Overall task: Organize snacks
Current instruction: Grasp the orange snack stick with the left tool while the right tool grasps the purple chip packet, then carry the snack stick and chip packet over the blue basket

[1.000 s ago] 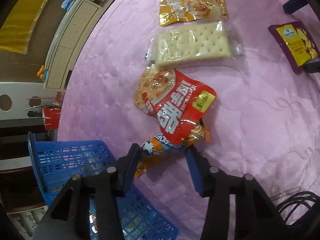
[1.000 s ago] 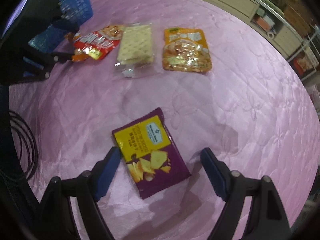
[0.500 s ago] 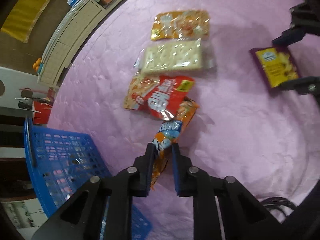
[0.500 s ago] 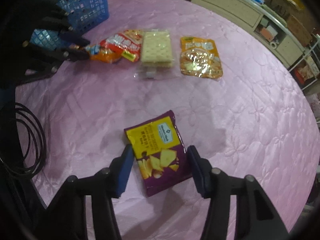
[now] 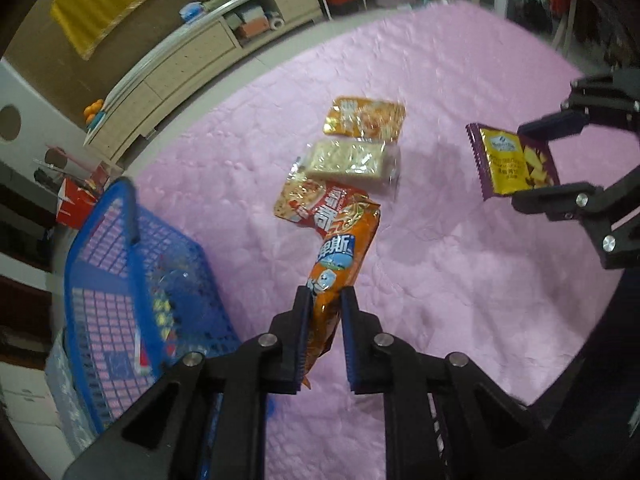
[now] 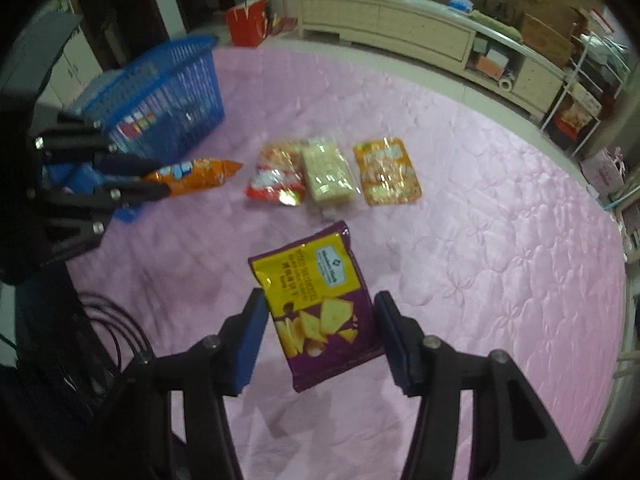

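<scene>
Left hand-held gripper (image 5: 325,312) clamped tight on orange snack pack (image 5: 340,256), lifted off pink quilted cover (image 5: 460,272), beside blue basket (image 5: 132,248). Right hand-held gripper (image 6: 320,332) pinching purple-yellow chip bag (image 6: 320,304) by its sides, also raised. Red packet (image 6: 274,176), cracker pack (image 6: 326,172) and orange-gold pouch (image 6: 386,172) lie in a row, red one touching the crackers.

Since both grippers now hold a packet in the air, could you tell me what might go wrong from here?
1. The left gripper pinches only the tail of the orange packet; it may swing or slip.
2. The purple packet is gripped by its edges and could buckle out.
3. Both heading for the basket could collide.
</scene>
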The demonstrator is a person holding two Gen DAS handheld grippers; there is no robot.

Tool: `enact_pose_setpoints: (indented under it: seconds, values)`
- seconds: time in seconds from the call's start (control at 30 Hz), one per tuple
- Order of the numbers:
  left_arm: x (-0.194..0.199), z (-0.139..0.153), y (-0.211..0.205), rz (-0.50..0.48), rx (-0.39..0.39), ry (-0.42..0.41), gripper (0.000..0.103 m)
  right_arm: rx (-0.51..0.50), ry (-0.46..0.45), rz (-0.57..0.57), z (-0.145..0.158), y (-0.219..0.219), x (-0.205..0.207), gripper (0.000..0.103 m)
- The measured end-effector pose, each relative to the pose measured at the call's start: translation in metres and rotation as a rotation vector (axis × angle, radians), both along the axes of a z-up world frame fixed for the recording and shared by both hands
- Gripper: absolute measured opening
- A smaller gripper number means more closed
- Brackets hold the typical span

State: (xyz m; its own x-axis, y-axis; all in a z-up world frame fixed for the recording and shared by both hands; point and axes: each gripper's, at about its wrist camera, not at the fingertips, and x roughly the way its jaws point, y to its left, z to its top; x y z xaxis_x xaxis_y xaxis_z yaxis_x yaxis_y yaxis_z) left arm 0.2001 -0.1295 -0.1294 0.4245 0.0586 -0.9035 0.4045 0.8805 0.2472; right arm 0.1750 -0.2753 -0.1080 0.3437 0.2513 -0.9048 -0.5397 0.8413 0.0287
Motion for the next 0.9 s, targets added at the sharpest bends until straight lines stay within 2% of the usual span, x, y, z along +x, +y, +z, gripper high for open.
enact_pose_setpoints:
  seconds: [0.4, 0.53, 0.63, 0.73, 0.9]
  values:
    - [-0.054, 0.07, 0.054, 0.064, -0.125, -0.126, 0.014, 0.044, -0.11, 0.006, 0.059, 0.052, -0.029, 0.059]
    - [-0.07, 0.094, 0.082, 0.093, -0.166, -0.164, 0.014, 0.088, -0.129, -0.004, 0.074, 0.073, -0.031, 0.059]
    - [-0.076, 0.106, 0.099, 0.107, -0.175, -0.184, 0.014, 0.128, -0.138, -0.006, 0.084, 0.091, -0.032, 0.059]
    - [-0.08, 0.117, 0.121, 0.141, -0.2, -0.201, 0.014, 0.14, -0.196, -0.011, 0.095, 0.112, -0.032, 0.059]
    - [-0.083, 0.124, 0.156, 0.194, -0.214, -0.223, 0.014, 0.172, -0.199, -0.012, 0.1, 0.139, -0.025, 0.059]
